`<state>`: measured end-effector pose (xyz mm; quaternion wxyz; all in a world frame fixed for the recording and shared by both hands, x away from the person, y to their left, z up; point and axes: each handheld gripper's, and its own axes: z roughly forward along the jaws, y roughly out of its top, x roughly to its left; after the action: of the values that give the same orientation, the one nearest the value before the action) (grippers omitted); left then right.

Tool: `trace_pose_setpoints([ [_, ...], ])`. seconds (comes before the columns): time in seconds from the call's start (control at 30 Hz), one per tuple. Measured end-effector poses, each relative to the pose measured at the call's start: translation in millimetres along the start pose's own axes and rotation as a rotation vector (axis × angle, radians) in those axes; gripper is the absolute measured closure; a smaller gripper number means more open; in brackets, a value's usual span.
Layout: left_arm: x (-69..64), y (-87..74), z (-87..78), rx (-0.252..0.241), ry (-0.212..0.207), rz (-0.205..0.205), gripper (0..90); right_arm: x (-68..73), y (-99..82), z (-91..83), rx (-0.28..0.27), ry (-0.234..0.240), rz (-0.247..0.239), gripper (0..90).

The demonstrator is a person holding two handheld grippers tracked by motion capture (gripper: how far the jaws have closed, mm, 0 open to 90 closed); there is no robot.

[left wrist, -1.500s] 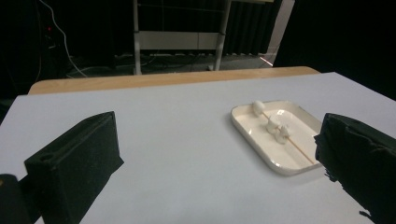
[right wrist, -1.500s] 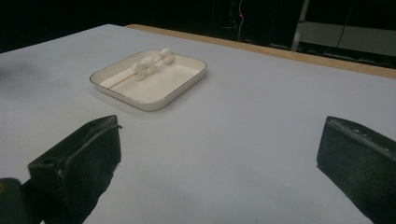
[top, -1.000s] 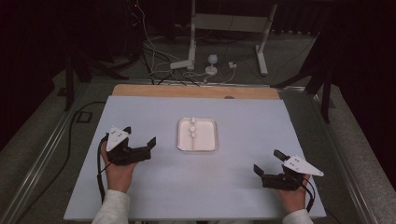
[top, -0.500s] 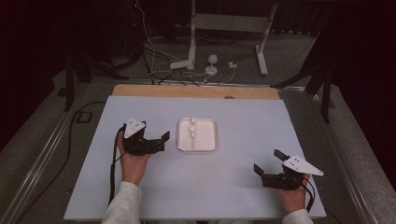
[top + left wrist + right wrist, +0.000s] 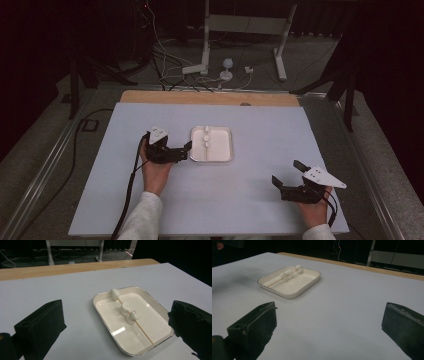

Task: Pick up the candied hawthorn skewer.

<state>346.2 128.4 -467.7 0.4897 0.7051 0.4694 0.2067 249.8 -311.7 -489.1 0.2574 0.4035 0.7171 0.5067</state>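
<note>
A white rectangular tray (image 5: 222, 151) lies on the middle of the pale blue table top. In it rests a thin wooden skewer (image 5: 144, 331) carrying three white marshmallow-like pieces (image 5: 124, 308), set toward one end of the stick. My left gripper (image 5: 187, 151) is open, with its tips just at the tray's left rim (image 5: 95, 300); in its own view the left gripper (image 5: 116, 326) has one jaw on each side of the tray's near end. My right gripper (image 5: 288, 173) hovers open near the front right of the table, well away from the tray (image 5: 289, 293).
A wooden strip (image 5: 210, 98) borders the far side of the table top. Beyond it, on the floor, run cables and a white stand's legs (image 5: 205, 60). Metal rails (image 5: 45, 165) flank the table on both sides.
My left gripper has travelled right across the table until its tips reached the tray's left rim. The right gripper has stayed where it was.
</note>
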Motion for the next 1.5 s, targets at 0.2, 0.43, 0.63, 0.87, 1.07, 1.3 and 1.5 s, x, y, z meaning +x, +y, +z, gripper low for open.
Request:
trace_pose_setpoints([
  [0.2, -3.0, -3.1, 12.2, 0.012, -0.008, -0.019, 1.2, 0.3, -0.1, 0.3, 0.001, 0.000, -0.001, 0.0],
  [0.43, -10.3, -8.5, 29.3, 0.044, -0.014, -0.020, 1.2, 0.0, -0.2, 0.3, 0.001, 0.000, -0.002, 0.0],
  [0.63, -15.8, -11.8, 43.3, 0.071, -0.018, -0.015, 1.2, -0.3, -0.4, 0.4, 0.001, 0.000, -0.001, 0.0],
  [0.87, -23.4, -15.9, 56.2, 0.114, -0.032, -0.016, 1.3, -0.2, -0.5, 0.6, 0.004, 0.000, -0.003, 0.0],
  [1.07, -28.8, -18.6, 61.8, 0.140, -0.058, -0.032, 4.0, -0.5, -0.6, 0.6, 0.004, -0.001, -0.002, 0.0],
  [1.3, -38.8, -23.4, 71.8, 0.227, -0.076, -0.024, 8.8, -0.4, -0.7, 0.8, 0.005, -0.001, -0.002, 0.0],
  [1.5, -42.0, -26.6, 76.6, 0.286, -0.075, -0.020, 25.7, -0.5, -0.7, 0.8, 0.004, -0.002, -0.002, 0.0],
])
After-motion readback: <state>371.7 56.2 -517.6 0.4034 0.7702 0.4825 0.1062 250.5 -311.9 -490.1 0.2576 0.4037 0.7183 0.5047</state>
